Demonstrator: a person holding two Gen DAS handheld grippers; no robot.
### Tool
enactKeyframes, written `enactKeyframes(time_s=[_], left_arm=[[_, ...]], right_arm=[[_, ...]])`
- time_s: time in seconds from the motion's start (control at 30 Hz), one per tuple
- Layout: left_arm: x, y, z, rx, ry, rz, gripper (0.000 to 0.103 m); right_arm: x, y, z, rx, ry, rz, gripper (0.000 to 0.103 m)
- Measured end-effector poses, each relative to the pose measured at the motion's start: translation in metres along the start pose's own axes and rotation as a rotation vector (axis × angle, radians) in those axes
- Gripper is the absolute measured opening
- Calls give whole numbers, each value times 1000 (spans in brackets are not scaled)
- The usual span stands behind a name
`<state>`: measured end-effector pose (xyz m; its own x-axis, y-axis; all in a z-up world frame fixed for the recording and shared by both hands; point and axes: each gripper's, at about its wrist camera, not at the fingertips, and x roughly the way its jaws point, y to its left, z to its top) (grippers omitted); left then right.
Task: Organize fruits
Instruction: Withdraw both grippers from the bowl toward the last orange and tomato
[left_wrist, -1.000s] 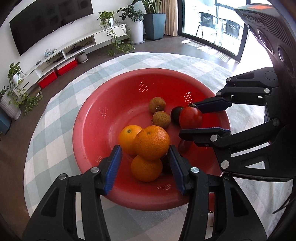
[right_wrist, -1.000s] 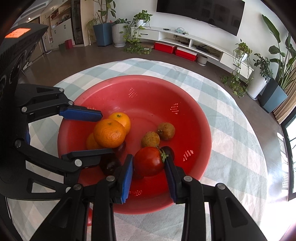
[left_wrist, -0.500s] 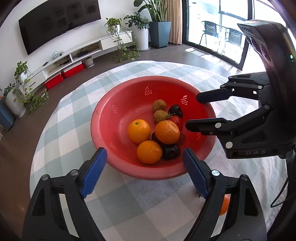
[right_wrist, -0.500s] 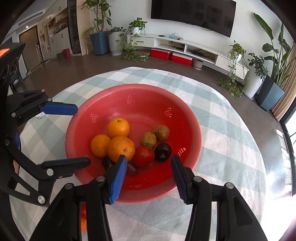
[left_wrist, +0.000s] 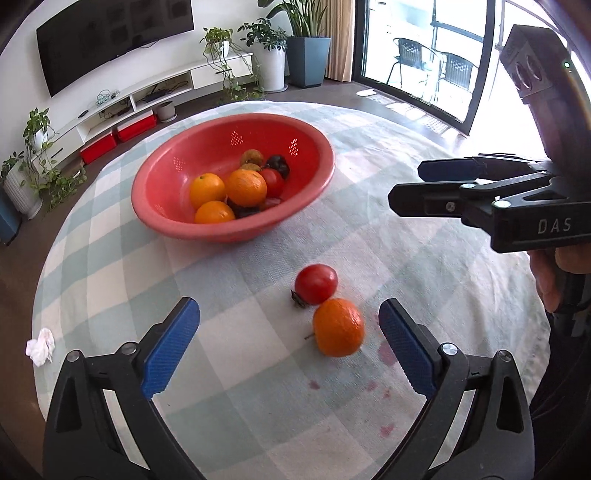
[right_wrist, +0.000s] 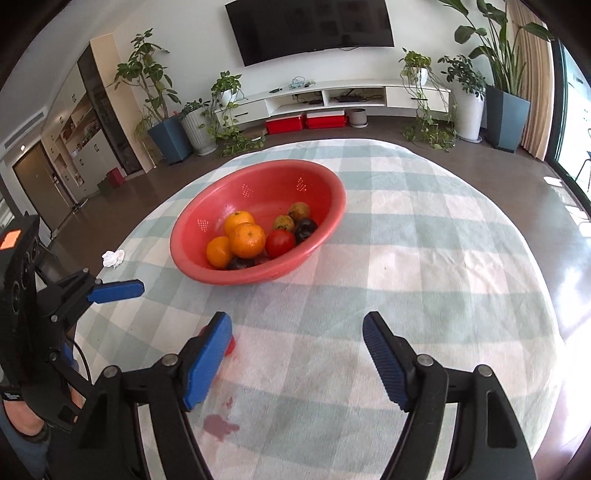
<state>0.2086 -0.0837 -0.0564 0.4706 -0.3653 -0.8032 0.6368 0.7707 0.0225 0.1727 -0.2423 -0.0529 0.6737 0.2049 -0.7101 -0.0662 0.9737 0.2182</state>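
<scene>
Both the left hand-held gripper (left_wrist: 284, 343) and right hand-held gripper (right_wrist: 297, 358) have just been opening and hold nothing. The red colander (left_wrist: 173, 221) holds most fruit; a tomato (left_wrist: 316, 283) and orange (left_wrist: 338, 327), touching, lie on the bench (left_wrist: 424, 266), not yet collected.

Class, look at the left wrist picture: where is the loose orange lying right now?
The orange lies on the checked tablecloth, outside the red bowl, touching a tomato just beyond it.
</scene>
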Motion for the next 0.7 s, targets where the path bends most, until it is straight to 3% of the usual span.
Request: enactKeyframes(time_s=[0.17, 0.3, 0.53, 0.7], left_arm=[[9, -3, -14, -88, 6, -21, 99], [13, -10, -16, -96, 10, -5, 97], [28, -17, -17, -100, 44, 3, 59], [34, -20, -19, -95, 46, 2, 46]], right_arm=[[-11, 0, -17, 41, -8, 20, 76], [-9, -6, -26, 75, -1, 28, 76], [-7, -12, -30, 94, -1, 31, 76], [-5, -12, -31, 92, 2, 29, 76]])
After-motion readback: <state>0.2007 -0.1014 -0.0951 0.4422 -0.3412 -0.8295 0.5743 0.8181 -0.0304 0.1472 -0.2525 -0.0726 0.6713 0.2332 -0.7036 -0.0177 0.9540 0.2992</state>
